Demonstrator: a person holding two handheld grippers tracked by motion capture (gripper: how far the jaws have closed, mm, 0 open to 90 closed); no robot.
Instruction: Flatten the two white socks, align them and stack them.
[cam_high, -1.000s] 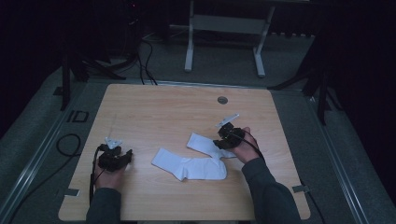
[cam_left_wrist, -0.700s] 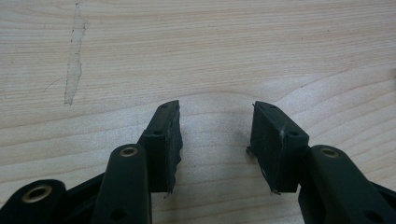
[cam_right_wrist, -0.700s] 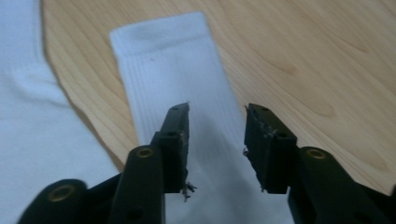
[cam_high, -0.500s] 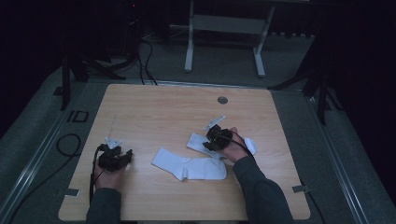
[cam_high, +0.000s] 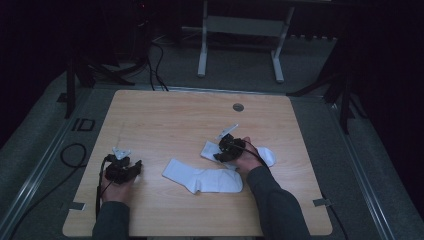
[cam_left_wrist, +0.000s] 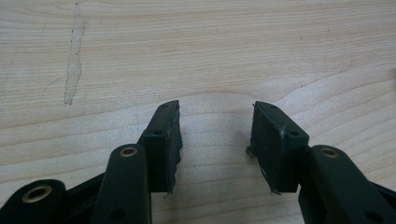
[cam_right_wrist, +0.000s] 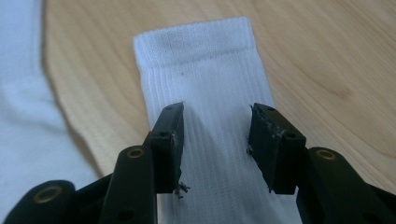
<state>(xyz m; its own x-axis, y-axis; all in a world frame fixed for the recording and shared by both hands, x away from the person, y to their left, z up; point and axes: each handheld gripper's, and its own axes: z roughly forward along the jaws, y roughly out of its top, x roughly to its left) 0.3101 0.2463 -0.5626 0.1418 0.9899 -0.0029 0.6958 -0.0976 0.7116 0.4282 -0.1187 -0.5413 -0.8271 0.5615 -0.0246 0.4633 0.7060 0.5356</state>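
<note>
Surface: wooden table (cam_high: 165, 120), light grain, set on a grey floor in a dark room; a pale scuff (cam_left_wrist: 74, 56) is seen on the wood in the left gripper view.
Sock in hand: a white ribbed sock (cam_right_wrist: 212, 93) is laid flat on the table right of centre, its cuff marked off by a finer band and pointed away from the right gripper; small dark specks are seen on the knit. In the high view its toe end (cam_high: 265, 155) is seen beyond the hand.
Second sock: another white sock (cam_high: 202, 179) is laid flat just beside it, nearer the table's front edge.
Right gripper (cam_right_wrist: 215, 149): lowered over the sock's leg, jaws parted with the fabric between them and slightly raised there; the jaws have just been opening. Whether the pads press the cloth cannot be told for certain; a gap is seen.
Left gripper (cam_left_wrist: 215, 140): held over bare wood at the table's left, jaws apart, nothing between them.
</note>
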